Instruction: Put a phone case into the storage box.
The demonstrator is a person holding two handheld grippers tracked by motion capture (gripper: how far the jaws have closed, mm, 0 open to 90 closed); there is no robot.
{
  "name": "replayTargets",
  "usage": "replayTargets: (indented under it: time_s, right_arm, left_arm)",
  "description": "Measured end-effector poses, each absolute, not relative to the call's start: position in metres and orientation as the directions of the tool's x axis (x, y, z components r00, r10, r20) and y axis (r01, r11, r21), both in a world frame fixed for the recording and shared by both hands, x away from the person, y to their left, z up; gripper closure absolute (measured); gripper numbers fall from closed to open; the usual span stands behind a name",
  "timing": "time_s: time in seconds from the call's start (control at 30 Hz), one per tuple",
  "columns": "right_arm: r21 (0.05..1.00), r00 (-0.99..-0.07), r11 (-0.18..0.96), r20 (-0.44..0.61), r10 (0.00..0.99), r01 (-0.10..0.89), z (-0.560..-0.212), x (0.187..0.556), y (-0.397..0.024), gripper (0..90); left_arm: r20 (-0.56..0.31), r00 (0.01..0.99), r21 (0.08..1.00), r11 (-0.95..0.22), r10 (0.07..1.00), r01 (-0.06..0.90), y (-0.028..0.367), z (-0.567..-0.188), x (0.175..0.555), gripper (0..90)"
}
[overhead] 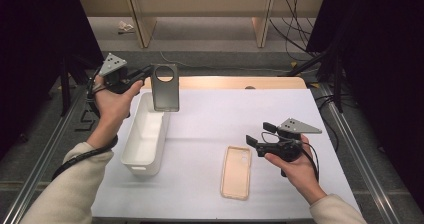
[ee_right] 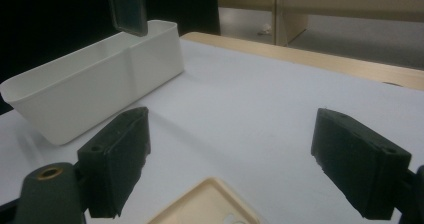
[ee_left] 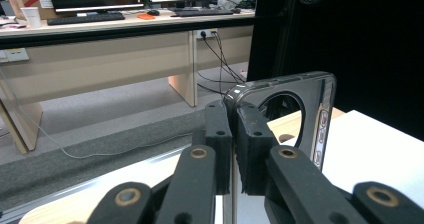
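A dark grey phone case (overhead: 165, 87) with a round camera hole hangs upright in the air over the far end of the white bin (overhead: 131, 154). My left gripper (overhead: 148, 73) is shut on its top corner; in the left gripper view the pads (ee_left: 234, 149) pinch the dark grey phone case (ee_left: 312, 101) by its edge. A beige phone case (overhead: 236, 172) lies flat on the white table sheet, right of the bin. My right gripper (overhead: 255, 135) hovers open just right of it, jaws wide apart (ee_right: 227, 169), with the beige phone case (ee_right: 210, 209) corner below them.
The white bin (ee_right: 95, 84) is long and narrow, at the left of the white sheet (overhead: 215, 119). A wooden table edge (overhead: 240, 82) runs along the far side. Desks, cables and dark curtains stand beyond.
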State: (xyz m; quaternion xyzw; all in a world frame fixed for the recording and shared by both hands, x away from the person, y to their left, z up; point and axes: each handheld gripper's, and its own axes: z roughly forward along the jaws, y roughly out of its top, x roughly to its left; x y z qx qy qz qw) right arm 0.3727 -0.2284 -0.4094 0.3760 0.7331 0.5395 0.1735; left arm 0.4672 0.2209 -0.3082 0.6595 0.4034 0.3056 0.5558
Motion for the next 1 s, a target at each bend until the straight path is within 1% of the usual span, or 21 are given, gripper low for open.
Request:
replayTargets:
  time_s: [1.0]
  right_arm:
    - [0.919, -0.652, 0.132, 0.157, 0.742, 0.371, -0.411, 0.373, -0.230, 17.0]
  left_arm:
    - [-0.045, 0.422, 0.977, -0.048, 0.905, 0.207, 0.249, -0.311, 0.488, 84.8]
